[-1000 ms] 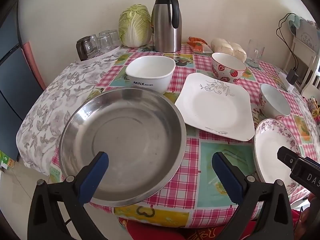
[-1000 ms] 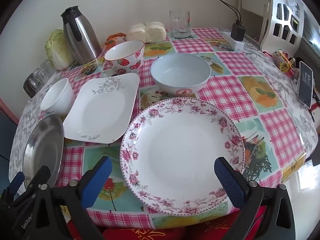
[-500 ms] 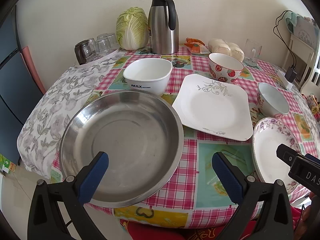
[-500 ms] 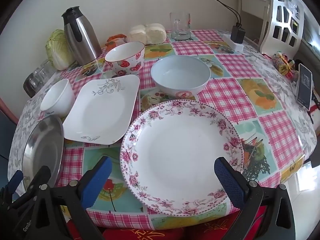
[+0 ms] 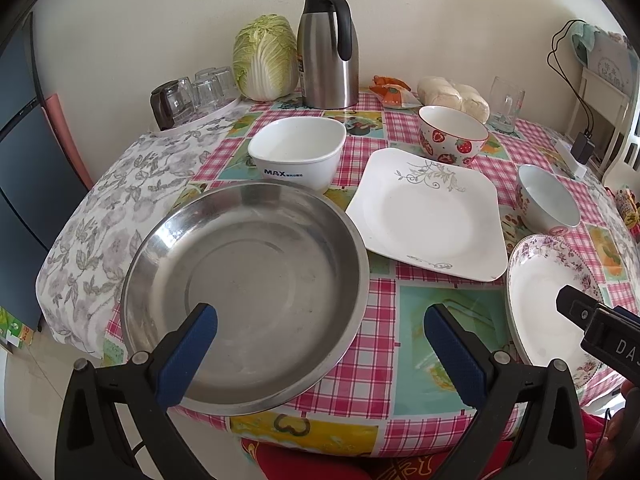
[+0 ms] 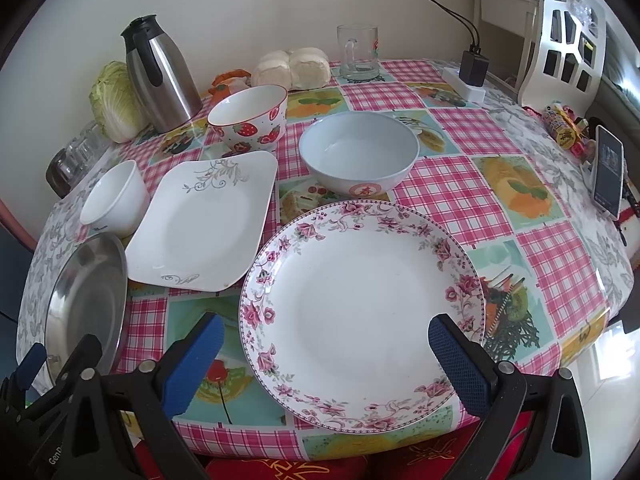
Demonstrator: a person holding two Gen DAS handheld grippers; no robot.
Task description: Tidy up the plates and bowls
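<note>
Both the left gripper (image 5: 320, 344) and right gripper (image 6: 326, 354) hang spread apart and empty at the surface's (image 6: 440, 192) near edge. The white square bowl (image 5: 298, 152), printed "MAX", sits far-left behind the steel dish (image 5: 244, 288). The pale bowl (image 6: 358, 156) with a red character stands beyond the floral plate (image 6: 362, 304).

Steel pan (image 5: 248, 288), two plates (image 6: 360, 300), three bowls (image 6: 358, 152), seemingly empty.
</note>
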